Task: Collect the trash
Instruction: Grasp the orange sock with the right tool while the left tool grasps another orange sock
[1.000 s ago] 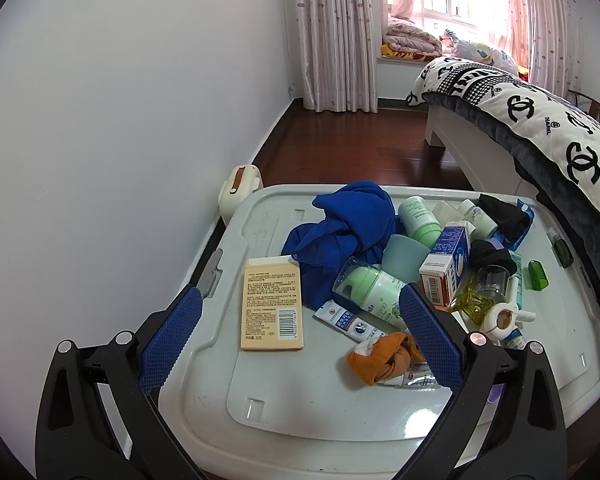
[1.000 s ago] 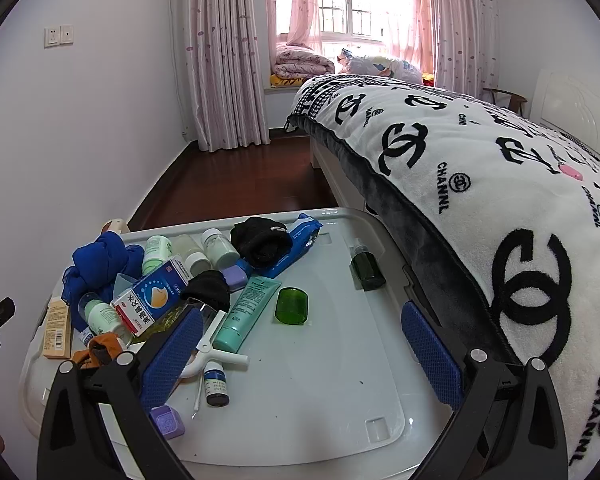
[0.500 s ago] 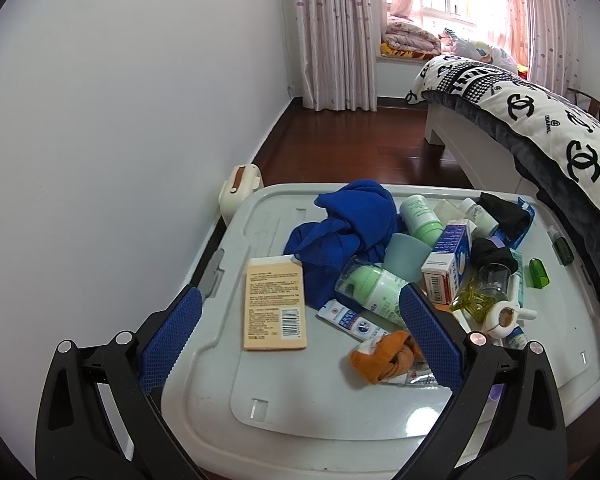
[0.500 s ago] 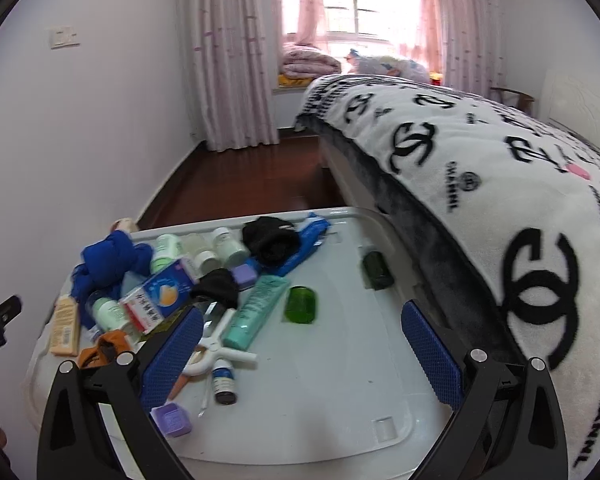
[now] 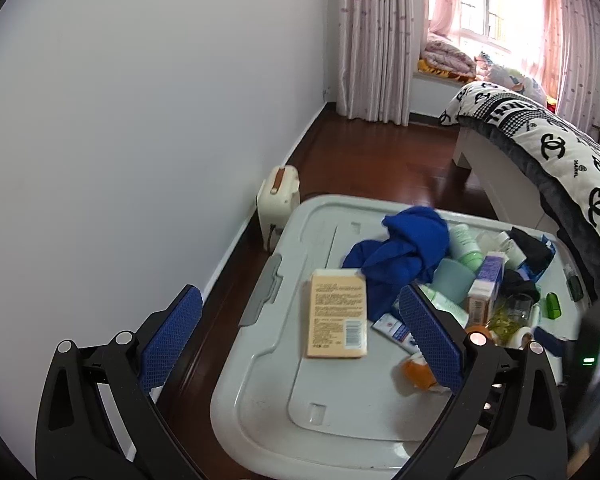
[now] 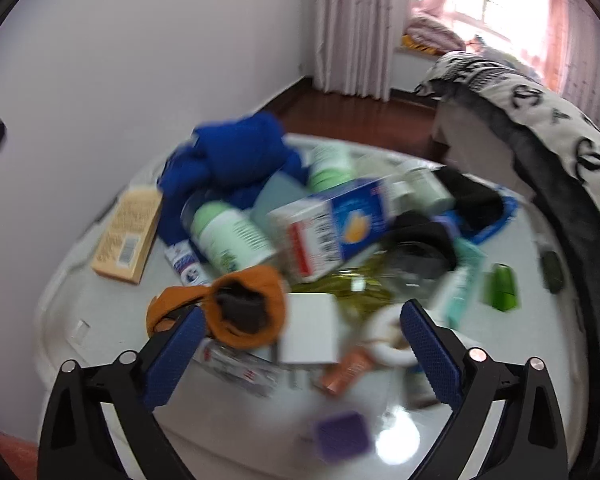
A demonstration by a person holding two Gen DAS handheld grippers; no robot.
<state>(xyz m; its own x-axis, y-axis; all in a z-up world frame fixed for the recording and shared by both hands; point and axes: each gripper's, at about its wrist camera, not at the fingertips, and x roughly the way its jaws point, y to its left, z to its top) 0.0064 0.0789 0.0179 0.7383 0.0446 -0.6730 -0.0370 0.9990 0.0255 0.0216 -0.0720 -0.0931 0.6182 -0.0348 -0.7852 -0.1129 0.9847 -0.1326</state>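
The right gripper [image 6: 300, 344] hangs low over the pile on the grey storage-bin lid [image 5: 260, 412], and this looks like the approach step of picking out a first piece of rubbish. Its jaws are closing slightly from wide, yet nothing is pinched: the blue pads stand either side of a small white box [image 6: 310, 334], an orange cloth [image 6: 244, 312] and a flat blister pack [image 6: 240, 368] near the lid's front edge, and touch none of them. The view is blurred, so I cannot tell which of these it is aiming at.

The left gripper [image 5: 300, 340] waits released near the lid's left edge, jaws wide, with a tan box [image 5: 337, 314] lying flat between them but well beyond the pads.

The rest of the clutter, a blue cloth [image 5: 404, 248], a blue and white carton [image 6: 336, 228] and a green-capped bottle [image 6: 228, 236], crowds the far half of the lid.

Next, I judge, the right gripper needs to settle on one item, drop until the pads flank it alone, then close without dragging the neighbours along.
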